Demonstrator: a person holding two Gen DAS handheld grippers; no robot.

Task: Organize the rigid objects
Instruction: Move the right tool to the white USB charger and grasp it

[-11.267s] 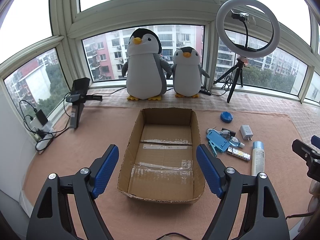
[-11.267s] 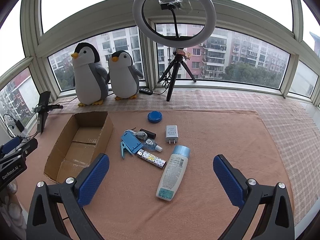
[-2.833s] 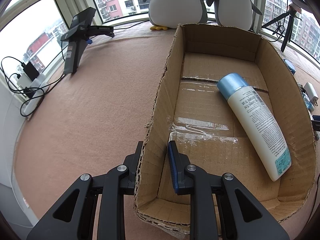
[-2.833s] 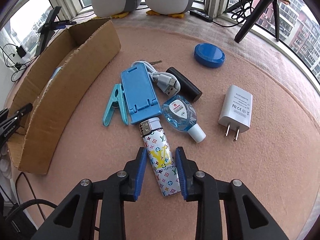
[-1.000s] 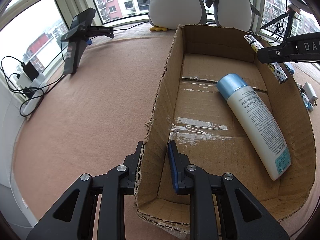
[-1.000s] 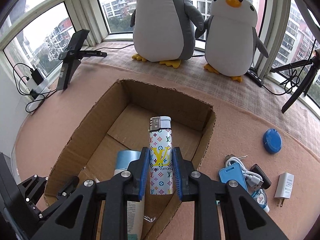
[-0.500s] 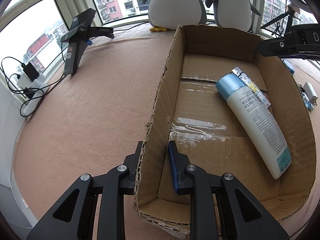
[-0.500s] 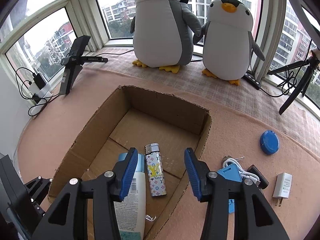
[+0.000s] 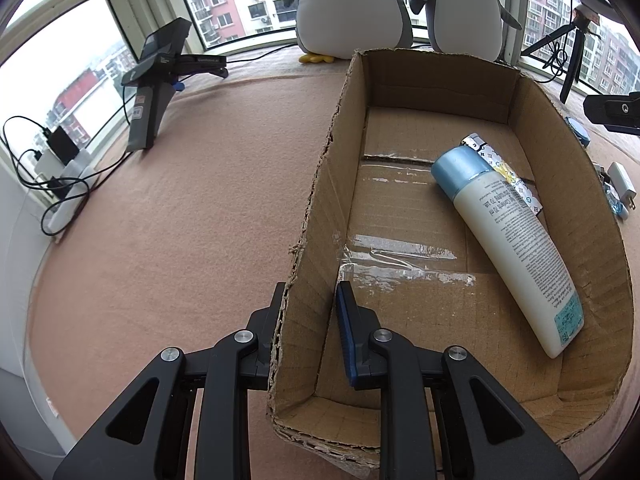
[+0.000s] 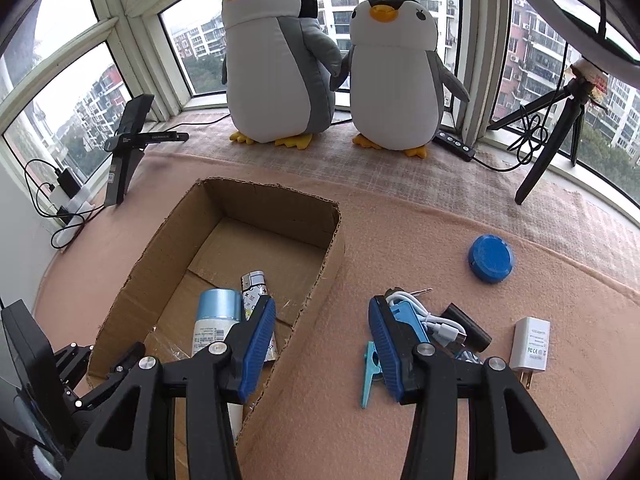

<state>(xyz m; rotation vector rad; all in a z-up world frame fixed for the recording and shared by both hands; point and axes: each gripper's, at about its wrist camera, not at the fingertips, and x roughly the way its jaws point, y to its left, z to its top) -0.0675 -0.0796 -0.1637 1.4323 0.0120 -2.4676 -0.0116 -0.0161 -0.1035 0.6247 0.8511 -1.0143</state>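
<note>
Two things lay in box (image 9: 532,96): bottle (image 9: 516,240), lighter (image 9: 502,170) beside it. Our left gripper (image 9: 310,304) pinched box wall tight. Right gripper (image 10: 322,320) hung empty, fingers apart. We thought: keep box steady, grab blue stand (image 10: 404,312) next.

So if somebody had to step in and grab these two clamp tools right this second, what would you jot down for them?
Left gripper: shut on the near left wall of the cardboard box, steadying it.
Right gripper: open and empty, above the box's right wall.
Done: the lotion bottle and the patterned lighter lie side by side on the box floor.
Left on the mat to the right of the box: blue phone stand, white cable, teal clip, black stick, white charger, blue round lid, and a small clear bottle mostly hidden behind the right gripper.
</note>
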